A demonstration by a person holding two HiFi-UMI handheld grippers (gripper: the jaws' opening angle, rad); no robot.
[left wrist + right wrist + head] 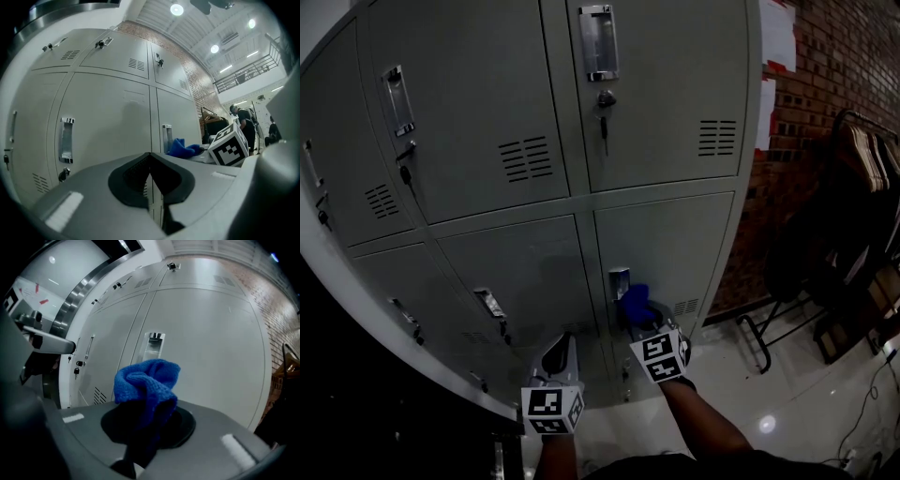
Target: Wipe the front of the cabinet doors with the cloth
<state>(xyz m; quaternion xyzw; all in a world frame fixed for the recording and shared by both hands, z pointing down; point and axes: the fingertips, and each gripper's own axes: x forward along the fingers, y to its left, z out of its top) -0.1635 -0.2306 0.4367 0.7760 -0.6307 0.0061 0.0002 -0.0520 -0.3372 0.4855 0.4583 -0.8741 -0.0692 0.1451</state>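
A grey metal cabinet of locker doors (666, 84) fills the head view. My right gripper (641, 321) is shut on a bunched blue cloth (635, 302), held up close to the lower right door (675, 244) just beside its handle recess (620, 281); whether cloth and door touch I cannot tell. In the right gripper view the blue cloth (147, 383) sticks out of the right gripper (145, 416), with the handle recess (153, 344) behind. My left gripper (562, 349) hangs shut and empty before the lower middle door (525, 272). In its own view, the left gripper (150, 164) shows jaws pressed together, the blue cloth (184, 148) to its right.
A brick wall (853, 56) stands right of the cabinet. A rack with hanging clothes (862, 178) and a dark frame (773, 328) stand on the glossy floor (787, 412) at the right. Keys hang from a door lock (603, 117). A person (243, 123) stands far off.
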